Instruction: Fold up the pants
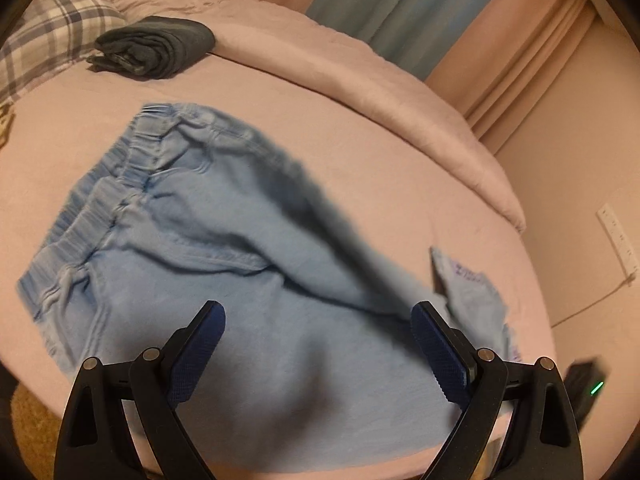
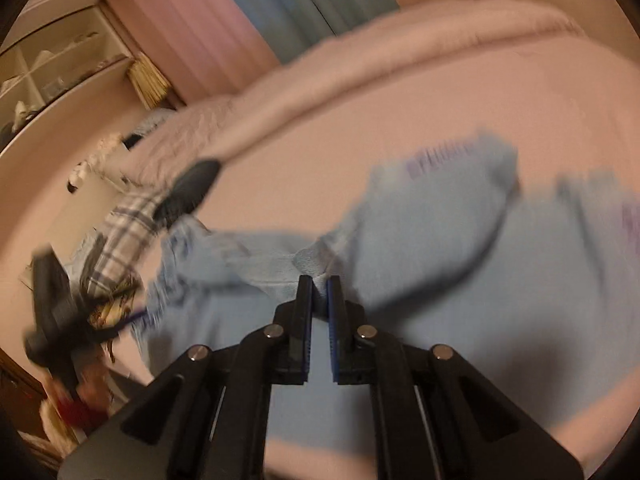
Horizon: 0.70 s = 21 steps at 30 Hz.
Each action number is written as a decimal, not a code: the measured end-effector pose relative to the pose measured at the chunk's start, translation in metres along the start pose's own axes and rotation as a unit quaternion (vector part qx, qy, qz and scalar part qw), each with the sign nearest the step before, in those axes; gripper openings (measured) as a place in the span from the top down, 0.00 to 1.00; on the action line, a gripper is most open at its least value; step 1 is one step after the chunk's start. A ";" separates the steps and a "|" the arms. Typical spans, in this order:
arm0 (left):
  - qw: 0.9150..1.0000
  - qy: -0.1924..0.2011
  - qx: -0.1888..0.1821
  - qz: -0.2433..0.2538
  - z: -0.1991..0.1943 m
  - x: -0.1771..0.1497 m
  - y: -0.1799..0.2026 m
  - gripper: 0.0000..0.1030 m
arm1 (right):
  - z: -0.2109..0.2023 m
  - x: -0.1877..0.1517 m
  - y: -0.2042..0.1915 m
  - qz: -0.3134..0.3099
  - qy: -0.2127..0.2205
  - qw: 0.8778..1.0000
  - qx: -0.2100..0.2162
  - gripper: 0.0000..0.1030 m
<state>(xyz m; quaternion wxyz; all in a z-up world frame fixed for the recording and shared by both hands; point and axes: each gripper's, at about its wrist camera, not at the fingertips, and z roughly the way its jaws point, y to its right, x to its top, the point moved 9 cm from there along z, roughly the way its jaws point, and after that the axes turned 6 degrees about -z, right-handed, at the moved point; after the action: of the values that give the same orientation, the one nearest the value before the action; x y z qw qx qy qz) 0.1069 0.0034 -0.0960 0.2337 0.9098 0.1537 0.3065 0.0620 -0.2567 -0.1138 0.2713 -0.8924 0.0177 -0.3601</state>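
Observation:
Light blue pants point(image 1: 208, 264) lie on the pink bed sheet point(image 1: 340, 132), with the elastic waistband at the upper left in the left wrist view. My left gripper point(image 1: 318, 320) is open and empty, hovering above the middle of the pants. My right gripper point(image 2: 319, 284) is shut on a raised fold of the pants point(image 2: 420, 248) and lifts it off the sheet; the right wrist view is motion-blurred. The pant legs with purple print point(image 2: 440, 156) trail to the right.
A folded dark garment point(image 1: 156, 46) lies at the back of the bed beside a plaid pillow point(image 1: 52, 36). A rolled pink duvet point(image 1: 360, 80) runs along the far edge. Curtains point(image 1: 400, 8) hang behind. My left gripper shows blurred at the left of the right wrist view point(image 2: 52, 308).

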 end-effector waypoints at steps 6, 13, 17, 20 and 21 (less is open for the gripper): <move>0.999 -0.026 0.030 -0.007 0.041 0.024 -0.001 0.08 | 0.018 -0.024 0.010 0.008 -0.018 1.000 -0.021 0.93; 0.994 -0.077 0.050 -0.056 0.091 0.052 -0.013 0.08 | 0.012 -0.027 0.013 0.013 -0.023 1.000 -0.015 0.93; 0.993 -0.060 0.057 -0.085 0.090 0.064 -0.020 0.81 | 0.015 -0.024 0.011 0.011 -0.025 0.999 -0.017 0.93; 0.993 -0.070 0.034 -0.089 0.074 0.058 -0.019 0.98 | 0.011 -0.022 0.011 0.010 -0.023 1.000 -0.018 0.93; 0.994 -0.060 0.024 -0.083 0.064 0.056 -0.017 0.97 | 0.009 -0.020 0.011 0.009 -0.020 1.000 -0.020 0.93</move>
<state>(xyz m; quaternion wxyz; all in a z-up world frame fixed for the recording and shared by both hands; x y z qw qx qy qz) 0.1878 0.0202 -0.1225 0.2452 0.9160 0.2217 0.2272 0.0548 -0.2572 -0.1376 0.2568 -0.9045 0.0276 -0.3393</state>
